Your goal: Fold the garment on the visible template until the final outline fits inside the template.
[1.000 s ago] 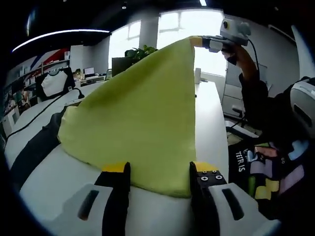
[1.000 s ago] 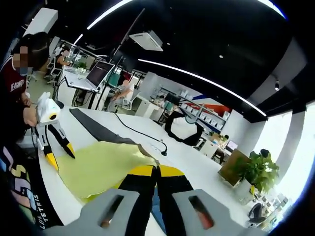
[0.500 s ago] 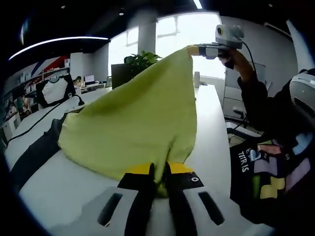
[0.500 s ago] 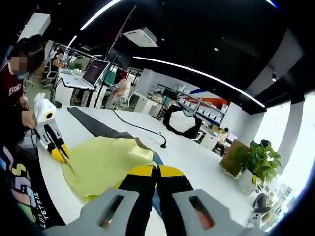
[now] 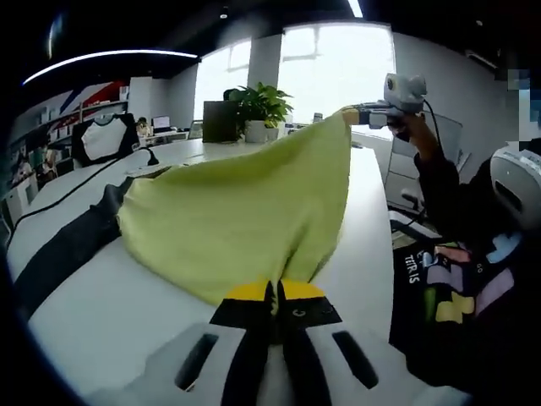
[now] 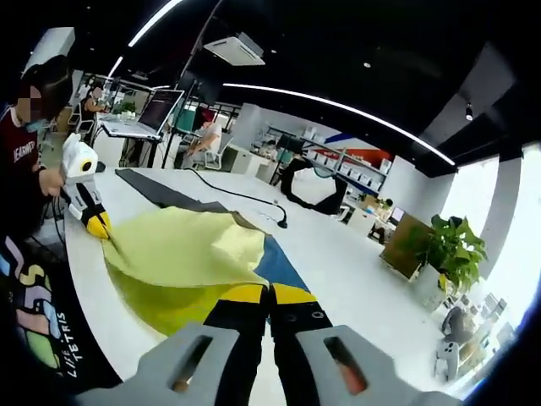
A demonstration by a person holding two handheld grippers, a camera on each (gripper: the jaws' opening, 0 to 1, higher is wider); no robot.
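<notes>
Left gripper [image 5: 275, 298] and right gripper [image 6: 269, 296] each clamp an edge of the yellow-green garment [image 5: 245, 211], lifted over the white table [image 6: 338, 262]. A blue template [image 6: 277, 265] lies beneath; a black cable [image 6: 241, 196] and potted plant [image 6: 444, 254] lie beyond.

In the right gripper view we see our right gripper [image 6: 270, 298] with its yellow-tipped jaws pressed together on the near edge of the yellow-green garment [image 6: 182, 254]. The cloth spreads over the white desk [image 6: 338, 279], lifted off it at its left corner, where the left gripper [image 6: 97, 227] pinches it. A blue patch [image 6: 279, 266] shows just beside the garment's right edge
</notes>
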